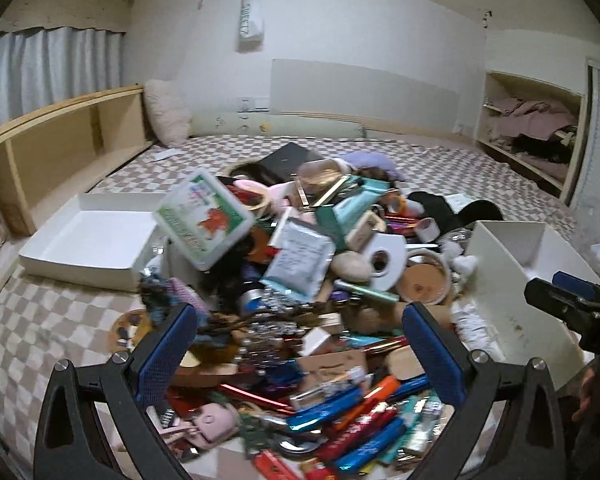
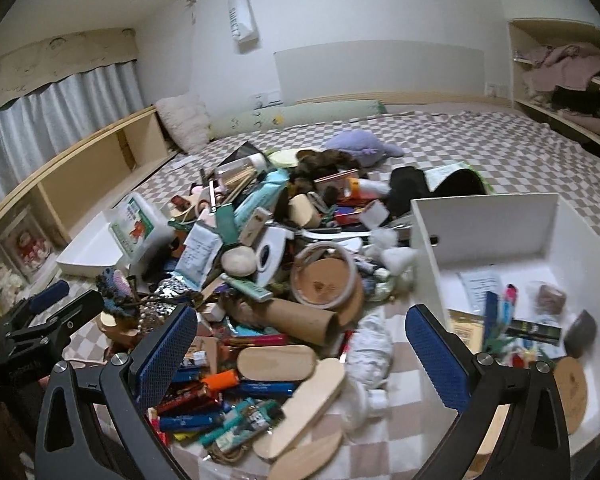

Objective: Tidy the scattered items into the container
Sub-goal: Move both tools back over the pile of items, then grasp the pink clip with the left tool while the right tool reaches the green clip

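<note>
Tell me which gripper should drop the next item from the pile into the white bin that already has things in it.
Right. The right gripper hangs open beside the white bin, with the cardboard tube and wooden pieces just ahead. The left gripper, also open, sits over the pile's far side from that bin.

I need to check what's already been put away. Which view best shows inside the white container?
The right wrist view: the white container opens toward it, showing items on its floor. The left wrist view catches only its outer wall and rim.
</note>
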